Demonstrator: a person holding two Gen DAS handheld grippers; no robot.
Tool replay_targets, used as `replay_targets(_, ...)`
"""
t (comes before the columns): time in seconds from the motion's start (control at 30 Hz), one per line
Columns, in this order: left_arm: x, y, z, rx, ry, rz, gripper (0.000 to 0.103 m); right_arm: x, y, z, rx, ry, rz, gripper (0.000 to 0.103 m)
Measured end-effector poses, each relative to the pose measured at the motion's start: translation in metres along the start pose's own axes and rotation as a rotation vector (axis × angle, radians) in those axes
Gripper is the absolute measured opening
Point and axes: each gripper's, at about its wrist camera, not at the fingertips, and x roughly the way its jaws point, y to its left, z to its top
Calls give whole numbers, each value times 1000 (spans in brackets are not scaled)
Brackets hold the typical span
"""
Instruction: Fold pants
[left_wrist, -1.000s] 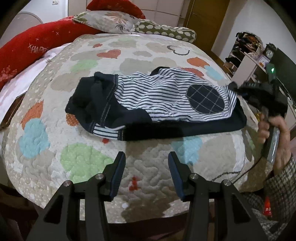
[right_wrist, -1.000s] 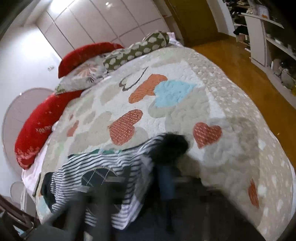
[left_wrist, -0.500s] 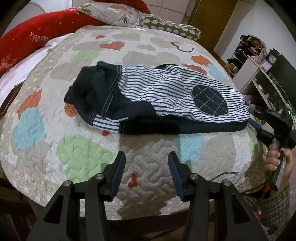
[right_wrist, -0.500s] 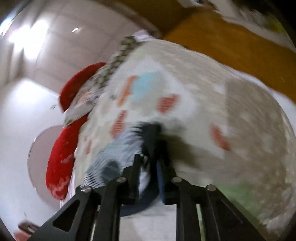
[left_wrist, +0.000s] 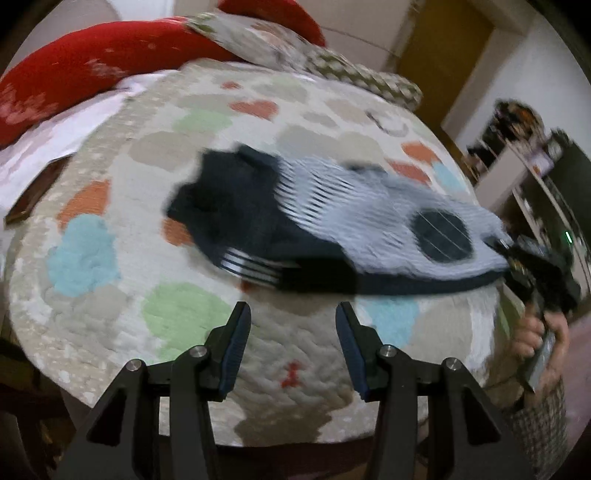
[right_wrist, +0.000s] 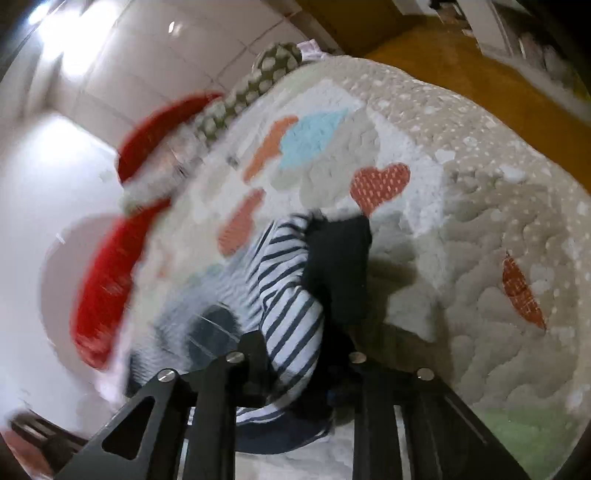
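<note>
The pants (left_wrist: 332, 229) lay across the middle of the quilted bed (left_wrist: 184, 317), apparently already doubled leg over leg; folding them across their length seemed yet to be done. The right gripper (right_wrist: 295, 369) had its jaws pinching the striped cuff end, while the left gripper (left_wrist: 291, 332) hovered near the bed's edge, jaws spread and empty. Motion blur smeared the waistband, and the pinched fabric hid the right fingertips.

Heart-patterned quilted bed (left_wrist: 110, 302) carries striped pants (left_wrist: 354, 218) and pillows (left_wrist: 92, 62).
</note>
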Motion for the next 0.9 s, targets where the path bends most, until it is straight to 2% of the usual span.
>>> replay_targets(0.13,-9,27,12,-89,-39,36,52,-33,-4,10,-26,-93,-56,19)
replay_targets(0.23,-8,36,26,-130,-37,29,53,-46,-12,14,-31,-119,-103,20)
replay_targets(0.37,2,18,50,-75,-51,40,57,-42,-25,12,-7,-98,-143,29)
replay_targets(0.5,33,-10,74,4,-53,47,58,-37,-30,9,-14,-94,-181,30)
replay_targets(0.57,58,-15,82,25,-34,108,58,-36,-29,8,-19,-99,-182,30)
replay_targets(0.67,93,-10,84,83,3,317,54,-37,-30,5,-35,-99,-193,30)
replay_targets(0.7,99,-5,82,76,18,332,54,-37,-30,4,-40,-98,-196,31)
replay_targets(0.83,92,15,70,6,19,264,56,-36,-32,0,-67,-98,-196,32)
replay_targets(0.9,85,26,66,-31,16,204,60,-35,-33,-2,-69,-101,-195,33)
